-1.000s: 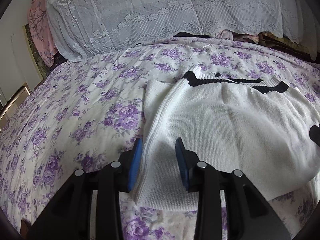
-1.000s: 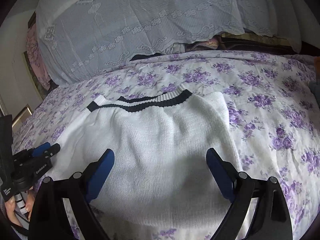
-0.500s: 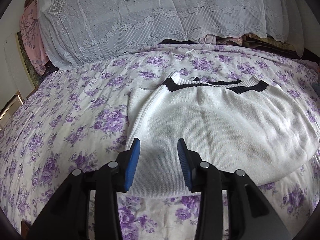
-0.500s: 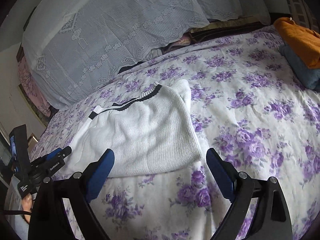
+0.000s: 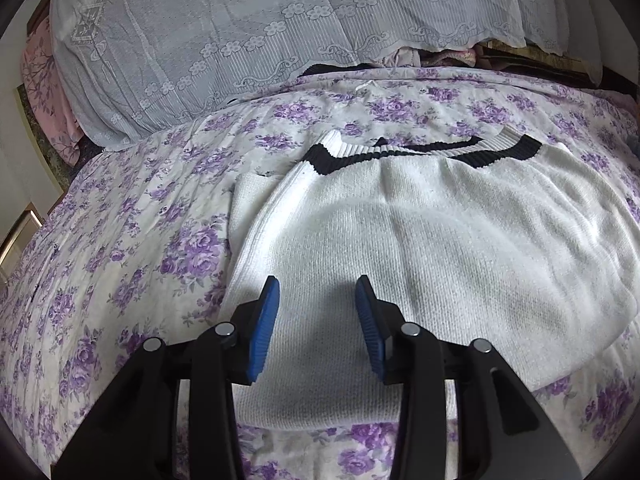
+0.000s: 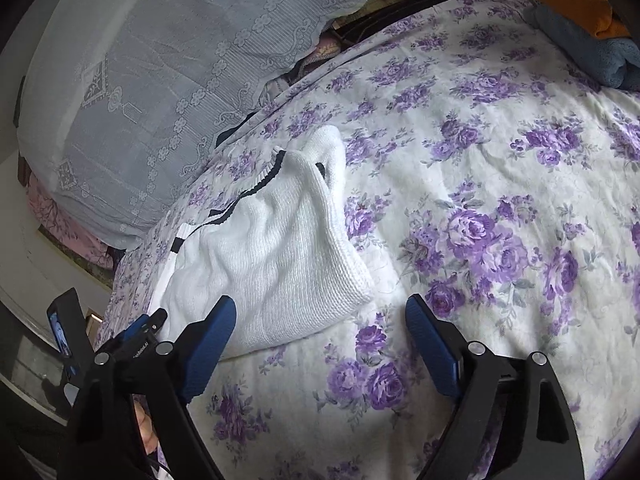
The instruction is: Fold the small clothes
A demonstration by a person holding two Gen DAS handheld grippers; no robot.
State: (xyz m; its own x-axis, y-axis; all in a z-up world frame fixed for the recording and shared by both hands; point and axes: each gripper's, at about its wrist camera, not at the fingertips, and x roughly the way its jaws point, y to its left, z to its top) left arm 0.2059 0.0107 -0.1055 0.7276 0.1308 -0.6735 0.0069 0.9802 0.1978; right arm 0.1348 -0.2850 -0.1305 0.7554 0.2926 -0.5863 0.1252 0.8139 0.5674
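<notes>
Lying on the flowered bed (image 5: 132, 240), white sweater (image 5: 420, 248) — near hem between the part-open left gripper (image 5: 316, 300) jaws, ungripped; right gripper (image 6: 320, 320) jaws wide, just been closing, empty — sweater corner just ahead.

The sweater (image 5: 420, 248) is white knit with black stripes on its ribbed trim; it lies folded flat on the floral bedspread (image 5: 132, 248), trim edge toward the pillows; one layer lies over another (a lower layer shows along the left edge in the left wrist view); the knit surface is loosely wrinkled; in the right wrist view the sweater (image 6: 272, 264) lies left of centre.
</notes>
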